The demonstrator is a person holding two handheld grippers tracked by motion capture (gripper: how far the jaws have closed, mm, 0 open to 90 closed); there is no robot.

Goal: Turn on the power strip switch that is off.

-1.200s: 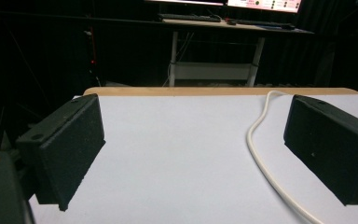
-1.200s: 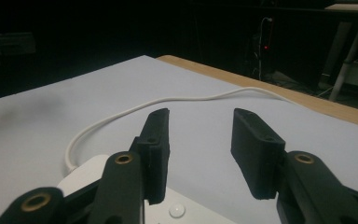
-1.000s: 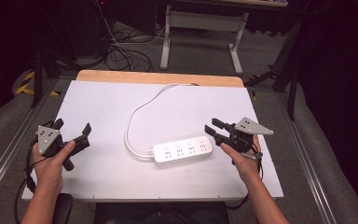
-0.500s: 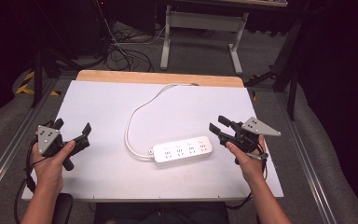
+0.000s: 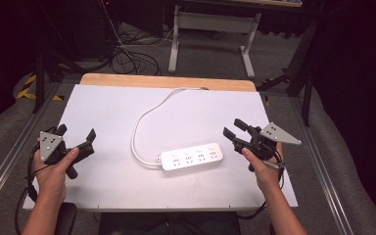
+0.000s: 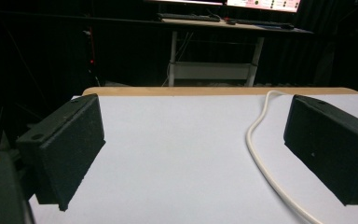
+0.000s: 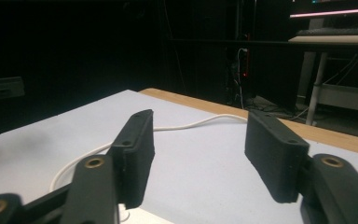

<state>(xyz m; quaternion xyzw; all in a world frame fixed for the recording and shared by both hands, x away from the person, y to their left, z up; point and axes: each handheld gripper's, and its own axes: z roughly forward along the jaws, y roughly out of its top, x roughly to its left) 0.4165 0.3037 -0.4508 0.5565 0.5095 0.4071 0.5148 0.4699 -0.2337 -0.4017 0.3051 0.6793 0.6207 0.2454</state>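
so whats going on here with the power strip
A person sits at a white table with a hand-held gripper in each hand. The left hand-held gripper and the right hand-held gripper are both open and empty. A white power strip lies flat between them, untouched, its cord looping toward the far edge.

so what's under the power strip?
The power strip lies flat on the white board, its cord looping away behind. Its underside and the patch of board beneath it are covered.
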